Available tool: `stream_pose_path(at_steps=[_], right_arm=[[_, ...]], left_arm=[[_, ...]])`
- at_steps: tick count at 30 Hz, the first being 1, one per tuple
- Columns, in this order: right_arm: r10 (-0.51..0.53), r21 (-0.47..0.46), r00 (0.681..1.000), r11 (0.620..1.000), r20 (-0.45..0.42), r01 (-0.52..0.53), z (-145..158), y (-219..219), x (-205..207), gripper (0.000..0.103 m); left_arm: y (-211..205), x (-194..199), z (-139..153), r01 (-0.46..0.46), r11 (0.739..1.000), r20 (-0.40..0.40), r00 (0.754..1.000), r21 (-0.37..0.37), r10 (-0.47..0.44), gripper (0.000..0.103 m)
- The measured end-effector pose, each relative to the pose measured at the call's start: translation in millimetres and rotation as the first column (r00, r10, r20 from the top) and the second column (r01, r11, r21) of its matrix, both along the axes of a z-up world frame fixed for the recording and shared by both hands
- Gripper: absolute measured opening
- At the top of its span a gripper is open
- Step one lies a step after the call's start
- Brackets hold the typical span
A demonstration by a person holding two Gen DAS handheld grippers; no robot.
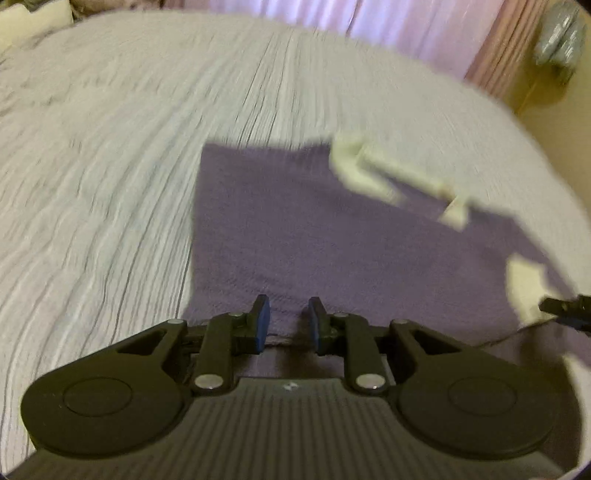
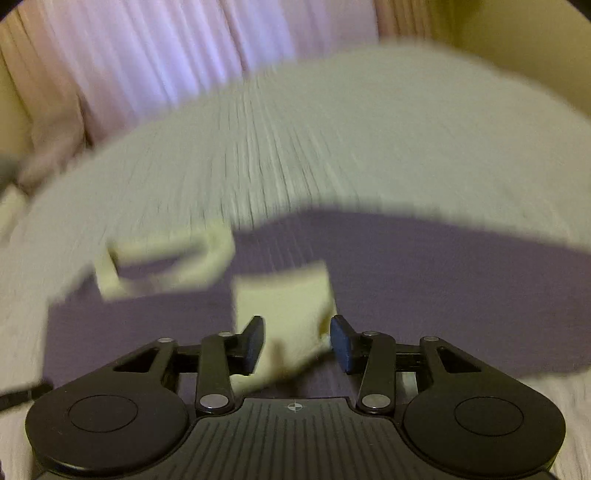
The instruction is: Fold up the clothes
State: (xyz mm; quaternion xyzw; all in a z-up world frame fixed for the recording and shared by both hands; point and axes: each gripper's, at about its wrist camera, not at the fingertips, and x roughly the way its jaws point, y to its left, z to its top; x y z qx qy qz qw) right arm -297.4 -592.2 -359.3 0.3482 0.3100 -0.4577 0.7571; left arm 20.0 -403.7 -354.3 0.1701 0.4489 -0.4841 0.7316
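L wrist view: blurry frame. L gripper (image 1: 287, 325) low over the near edge of the purple garment (image 1: 295, 236), fingers apart, nothing between the blue pads (image 1: 263, 325), so released. Garment hem runs just under/behind the fingertips. Garment lies flat on the ribbed light bedspread (image 1: 110, 166), spreading ahead and to the right of the gripper. Cream trim piece (image 1: 362, 173) ahead-right on the garment's far part; a second cream patch (image 1: 524, 288) far right, next to a black tip (image 1: 565, 308) at the frame edge, prob. the other gripper but can't tell. Pinkish curtain (image 1: 388, 22) beyond the bed, far ahead.

R wrist view: also smeared. R gripper (image 2: 297, 343) fingers spread wide, with a cream fabric patch (image 2: 284, 306) lying between and just ahead of them. Neither pad looks pressed on it; released as far as the blur shows. Purple garment (image 2: 443, 280) stretches ahead and both sides of the gripper, mostly right. Cream loop-shaped trim (image 2: 166, 262) ahead-left, at the garment's edge. Bedspread (image 2: 295, 147) beyond it, curtain (image 2: 147, 55) further back.
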Motion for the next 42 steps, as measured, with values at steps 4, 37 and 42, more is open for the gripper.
stream_pose_path(at_steps=[4,37,42], right_arm=[[-0.115,0.117,0.983,0.988,0.140,0.099,-10,-8,-37,0.043],[-0.588,0.002,0.791,0.803,0.172,0.596,24,-53,-269,0.008],[-0.080,-0.397,0.996,0.914,0.040,0.089,105,6,-130,0.008]], left_arm=[[0,-10,12,-0.004,1.000,0.031,1.000,0.020,0.004,0.016],[83,-52,80,-0.252,0.968,-0.156,0.955,0.014,0.251,0.019],[104,-41,80,-0.294,0.956,-0.184,0.939,0.016,0.292,0.019]])
